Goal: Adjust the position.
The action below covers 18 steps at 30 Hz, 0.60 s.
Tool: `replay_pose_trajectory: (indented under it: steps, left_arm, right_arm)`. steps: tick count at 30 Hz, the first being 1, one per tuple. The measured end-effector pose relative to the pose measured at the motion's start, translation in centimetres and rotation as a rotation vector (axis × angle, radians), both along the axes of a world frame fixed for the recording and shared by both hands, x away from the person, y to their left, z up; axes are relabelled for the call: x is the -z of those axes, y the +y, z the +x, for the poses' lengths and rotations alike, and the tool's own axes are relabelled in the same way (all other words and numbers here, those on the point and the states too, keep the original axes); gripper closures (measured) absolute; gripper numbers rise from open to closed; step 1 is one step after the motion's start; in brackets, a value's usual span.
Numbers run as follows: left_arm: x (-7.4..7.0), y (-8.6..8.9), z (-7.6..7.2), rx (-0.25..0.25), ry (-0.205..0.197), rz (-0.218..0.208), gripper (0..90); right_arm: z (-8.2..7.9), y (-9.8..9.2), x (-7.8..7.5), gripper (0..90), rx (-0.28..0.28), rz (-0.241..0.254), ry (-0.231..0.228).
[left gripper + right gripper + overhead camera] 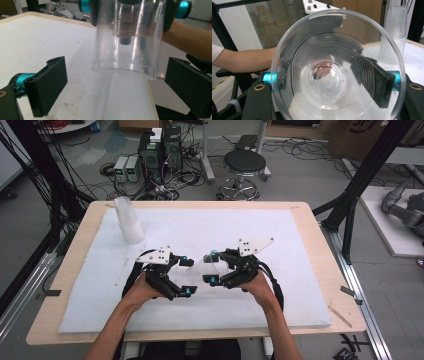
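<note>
A clear plastic cup [206, 265] hangs on its side above the white foam mat [250, 230], between the two grippers. My right gripper [214, 268] is shut on it. In the right gripper view the cup [337, 50] turns its mouth to the camera and both black pads press on its wall. My left gripper [188, 276] faces it from the left and is open. In the left gripper view the cup's base end [125, 67] sits in the gap of the left gripper [117, 90], clear of both pads.
A stack of clear cups [129, 220] stands upright at the mat's far left, also seen as the stack [395, 25] behind the held cup. The mat lies on a wooden table [320, 270]. A stool [244, 165] and cables are on the floor beyond.
</note>
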<state>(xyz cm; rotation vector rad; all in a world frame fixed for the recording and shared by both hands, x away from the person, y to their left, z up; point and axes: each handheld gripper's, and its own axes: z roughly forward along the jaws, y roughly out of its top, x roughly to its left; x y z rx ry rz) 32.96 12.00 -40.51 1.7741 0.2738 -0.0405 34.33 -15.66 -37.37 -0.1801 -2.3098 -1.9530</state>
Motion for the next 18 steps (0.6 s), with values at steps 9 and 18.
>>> replay_pose_trajectory:
  steps: [9, 18]
  left_arm:
    - [-0.2, 1.0, -0.4, -0.094, -0.028, 0.090, 4.5]
    - [0.9, 3.8, -1.1, -0.262, -0.030, 0.139, 4.5]
  right_arm:
    - [0.2, -0.5, -0.3, 32.3, 0.056, -0.020, -0.004]
    - [0.9, -1.6, -1.5, 32.4, 0.201, -0.123, -0.003]
